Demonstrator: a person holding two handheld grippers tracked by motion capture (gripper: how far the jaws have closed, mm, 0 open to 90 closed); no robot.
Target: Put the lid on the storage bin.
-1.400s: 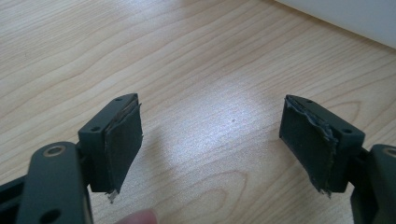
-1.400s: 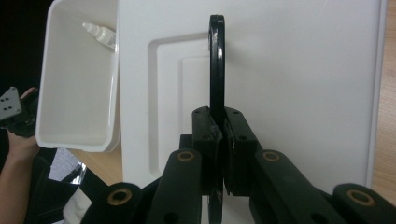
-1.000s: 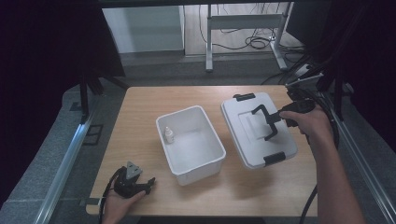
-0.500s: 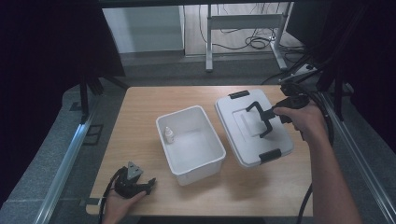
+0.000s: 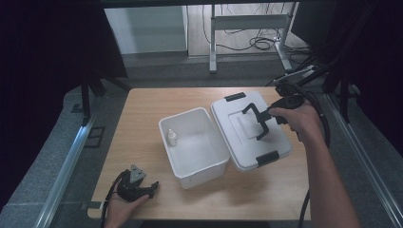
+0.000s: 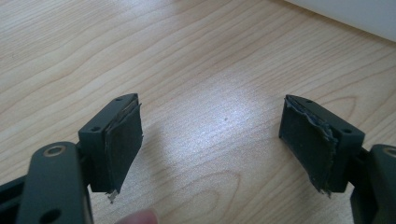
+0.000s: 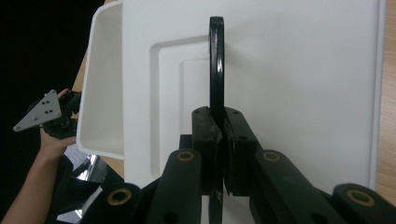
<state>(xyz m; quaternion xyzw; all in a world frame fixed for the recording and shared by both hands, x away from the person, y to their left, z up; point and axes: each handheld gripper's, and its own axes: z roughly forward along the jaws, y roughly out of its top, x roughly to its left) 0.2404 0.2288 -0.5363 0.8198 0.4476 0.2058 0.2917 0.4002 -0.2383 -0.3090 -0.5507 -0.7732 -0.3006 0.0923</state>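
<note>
My right gripper [image 5: 263,118] [image 7: 220,128] is shut on the black handle [image 5: 252,113] [image 7: 215,60] of a white lid [image 5: 237,130] [image 7: 303,70] with black clips at two ends. The lid hangs tilted, and its left edge reaches the right rim of an open white bin [image 5: 183,115] [image 7: 100,93]. A small white bottle [image 5: 172,138] stands inside the bin at its left wall. My left gripper [image 5: 151,187] [image 6: 212,140] lies near the table's front left corner, open, with bare wood between its pads.
The wooden table [image 5: 142,118] has bare room left of the bin and along its front. Dark curtains flank both sides. A metal frame and cables [image 5: 252,42] sit on the floor beyond the far edge. The right gripper's cable [image 5: 323,123] loops by the table's right edge.
My right gripper has carried the lid by its handle leftward and slightly up, from the table's right part to the bin's right rim. The left gripper has stayed put.
</note>
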